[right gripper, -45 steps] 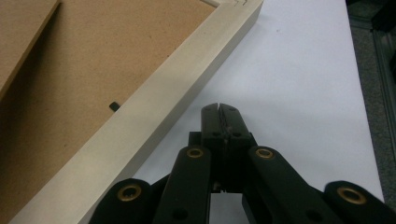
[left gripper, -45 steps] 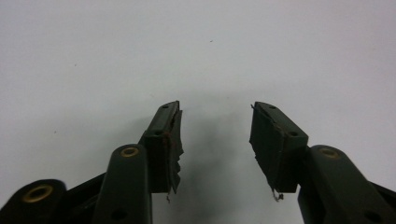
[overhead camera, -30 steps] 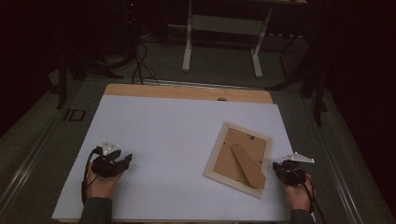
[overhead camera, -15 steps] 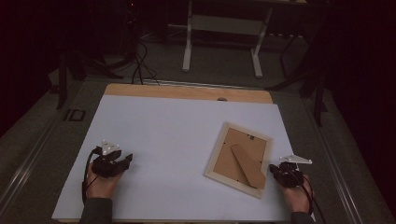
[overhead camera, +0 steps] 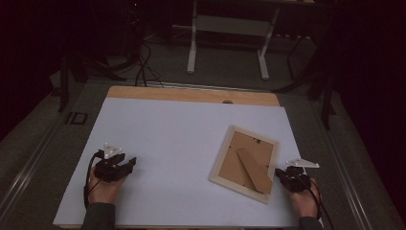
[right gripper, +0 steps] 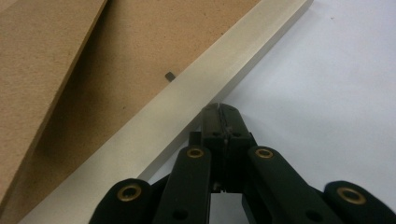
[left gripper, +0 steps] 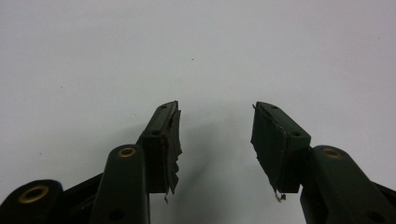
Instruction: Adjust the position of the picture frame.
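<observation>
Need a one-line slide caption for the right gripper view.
Right gripper, jaws shut, tip at the pale wooden edge of a face-down picture frame on the white table.

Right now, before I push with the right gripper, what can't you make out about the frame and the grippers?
- Front of the picture frame: it lies back up on the white sheet, so whatever it holds is hidden.
- Right gripper against the frame's edge: its own shut jaws cover the contact point in the right gripper view; too small in the high view.
- Small dark tab on the backing: too small to identify.
- Left gripper: open, nothing hidden.
</observation>
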A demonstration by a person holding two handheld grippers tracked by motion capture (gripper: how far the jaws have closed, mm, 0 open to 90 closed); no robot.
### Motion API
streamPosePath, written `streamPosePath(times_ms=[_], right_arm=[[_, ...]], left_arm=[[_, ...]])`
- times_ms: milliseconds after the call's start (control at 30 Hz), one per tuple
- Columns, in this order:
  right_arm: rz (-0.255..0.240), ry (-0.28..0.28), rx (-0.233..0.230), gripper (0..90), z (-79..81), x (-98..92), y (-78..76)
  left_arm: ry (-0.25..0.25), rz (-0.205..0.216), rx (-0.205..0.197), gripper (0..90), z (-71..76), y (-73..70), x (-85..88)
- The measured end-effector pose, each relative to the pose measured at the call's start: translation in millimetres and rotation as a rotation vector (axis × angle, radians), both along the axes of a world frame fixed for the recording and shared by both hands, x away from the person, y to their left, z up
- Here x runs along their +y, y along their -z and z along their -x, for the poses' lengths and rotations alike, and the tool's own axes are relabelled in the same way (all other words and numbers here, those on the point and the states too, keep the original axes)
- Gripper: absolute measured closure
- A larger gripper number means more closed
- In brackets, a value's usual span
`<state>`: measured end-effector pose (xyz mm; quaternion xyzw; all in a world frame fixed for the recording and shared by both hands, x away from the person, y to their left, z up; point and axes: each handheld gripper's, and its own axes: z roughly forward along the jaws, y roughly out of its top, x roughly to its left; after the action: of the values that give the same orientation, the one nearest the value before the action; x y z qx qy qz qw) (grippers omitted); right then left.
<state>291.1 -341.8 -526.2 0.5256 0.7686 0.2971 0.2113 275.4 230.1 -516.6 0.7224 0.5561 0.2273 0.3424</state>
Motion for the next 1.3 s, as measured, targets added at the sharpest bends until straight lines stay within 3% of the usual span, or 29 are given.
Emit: streamPosePath(times_ms=[433,1300], right_arm=[[0.03,-0.055,-0.014,90.0,1.5,6.0,0.2],[0.021,-0.17,-0.01,90.0,5.1,22.4,0.7]], left_arm=[[0.012,-0.02,0.007,52.8,-1.6,1.2,-3.3],[0.023,-0.03,0.018,52.8,-3.2,2.4,-6.5]])
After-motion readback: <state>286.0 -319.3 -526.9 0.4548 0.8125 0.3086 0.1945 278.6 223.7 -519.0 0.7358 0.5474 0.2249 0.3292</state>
